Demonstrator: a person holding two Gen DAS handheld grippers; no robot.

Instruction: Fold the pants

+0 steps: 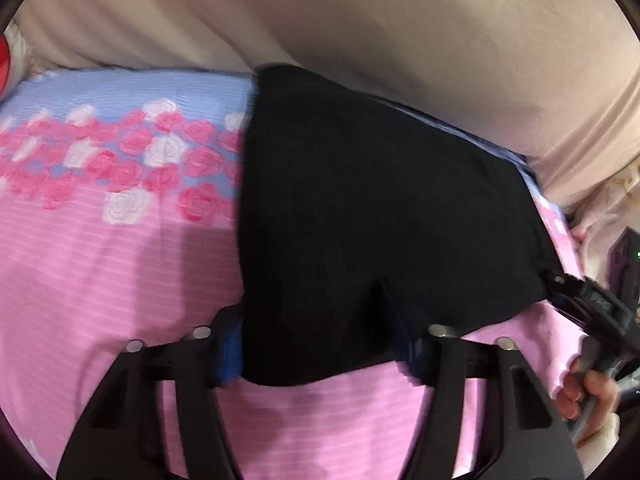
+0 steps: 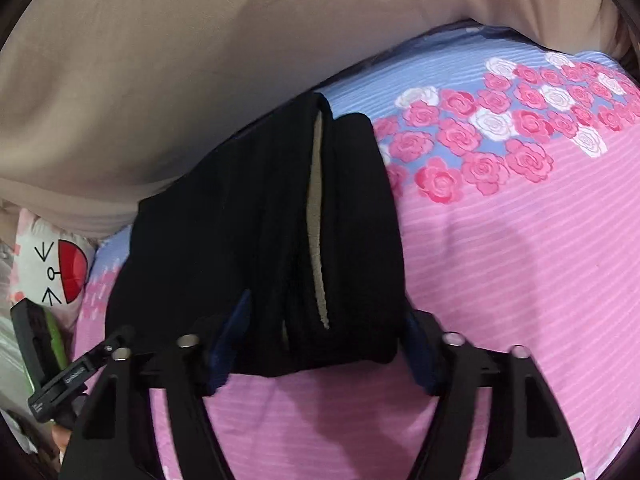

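**Across the pink sheet: black pants caught at both near corners**

Across the centre of both wrist views lie the black pants (image 1: 372, 216), folded into a thick dark slab on a pink striped bedsheet (image 1: 100, 264) printed with a band of roses (image 2: 496, 120); a beige blanket (image 1: 360, 12) fills the upper part of each frame.

At the lower middle of the left wrist view, the left gripper (image 1: 320, 344) has its jaws partly closed around the near edge of the pants, the blue pads (image 1: 230, 354) against the cloth on either side; the right gripper (image 1: 576, 292) enters at the lower right of that frame, its tip at the garment's far corner, with a hand (image 1: 586, 396) below it.

At the lower middle of the right wrist view, the right gripper (image 2: 320, 344) is likewise narrowed onto the bunched end of the pants (image 2: 280, 220), where a pale lining strip (image 2: 316, 208) shows between folds; a cartoon-print pillow (image 2: 48, 268) sits at the left edge.
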